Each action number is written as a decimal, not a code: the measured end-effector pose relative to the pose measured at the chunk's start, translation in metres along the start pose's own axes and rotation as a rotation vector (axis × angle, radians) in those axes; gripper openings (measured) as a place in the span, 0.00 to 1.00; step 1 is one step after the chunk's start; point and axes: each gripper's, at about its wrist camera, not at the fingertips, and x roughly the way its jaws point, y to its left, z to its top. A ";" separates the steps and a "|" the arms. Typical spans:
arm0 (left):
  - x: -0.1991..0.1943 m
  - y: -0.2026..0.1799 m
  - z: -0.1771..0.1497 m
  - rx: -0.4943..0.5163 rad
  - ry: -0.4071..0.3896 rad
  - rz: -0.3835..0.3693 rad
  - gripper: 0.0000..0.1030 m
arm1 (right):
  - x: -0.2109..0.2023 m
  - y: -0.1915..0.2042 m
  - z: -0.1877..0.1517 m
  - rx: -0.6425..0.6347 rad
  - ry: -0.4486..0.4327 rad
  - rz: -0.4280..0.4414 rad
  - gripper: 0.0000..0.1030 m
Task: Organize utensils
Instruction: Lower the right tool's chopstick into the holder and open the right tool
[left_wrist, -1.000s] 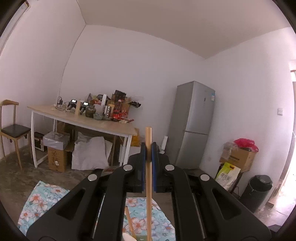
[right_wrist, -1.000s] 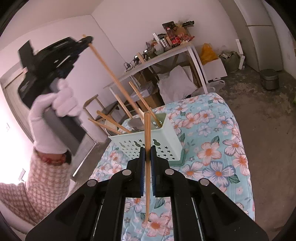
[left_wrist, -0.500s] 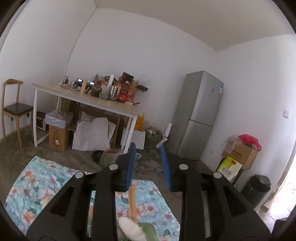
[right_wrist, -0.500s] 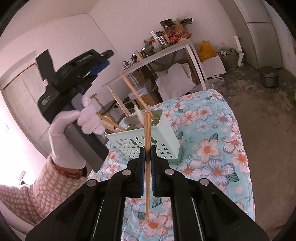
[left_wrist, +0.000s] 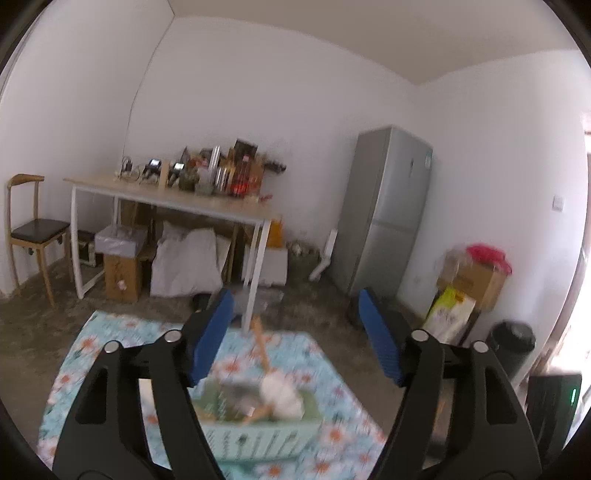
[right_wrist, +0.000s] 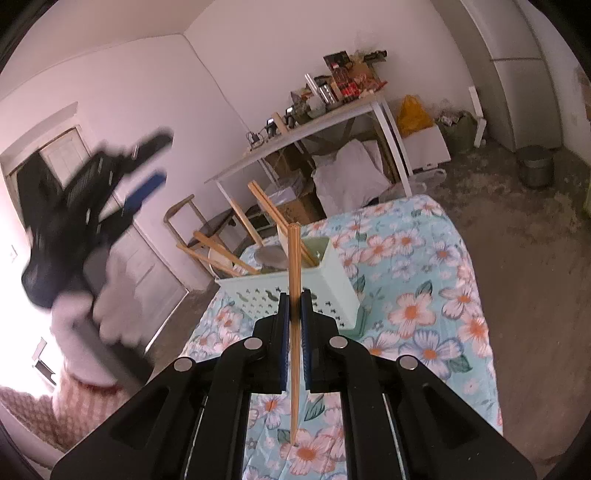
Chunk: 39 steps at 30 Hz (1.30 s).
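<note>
A pale green perforated basket stands on the flowered tablecloth and holds several wooden chopsticks leaning out of it. In the left wrist view the same basket lies blurred below my left gripper, whose jaws are opening with nothing between them; a wooden chopstick and a white spoon stick up from the basket. The right gripper is shut on an upright wooden chopstick just in front of the basket. My left gripper appears blurred at left, held by a white-gloved hand.
A long white-legged table with clutter stands at the far wall, with boxes and bags beneath. A wooden chair is at left, a grey fridge at right, cartons and a black bin beside it.
The left gripper let go of its chopstick, which now stands in the basket, then opened wide and dropped lower. The right gripper kept still with its chopstick.
</note>
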 end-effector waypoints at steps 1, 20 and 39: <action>-0.005 0.003 -0.004 0.004 0.013 0.005 0.70 | -0.002 0.001 0.004 -0.009 -0.009 -0.001 0.06; -0.061 0.107 -0.109 -0.011 0.283 0.343 0.84 | -0.021 0.052 0.122 -0.268 -0.257 -0.052 0.06; -0.061 0.119 -0.114 -0.055 0.292 0.411 0.88 | 0.085 0.035 0.106 -0.280 -0.125 -0.130 0.08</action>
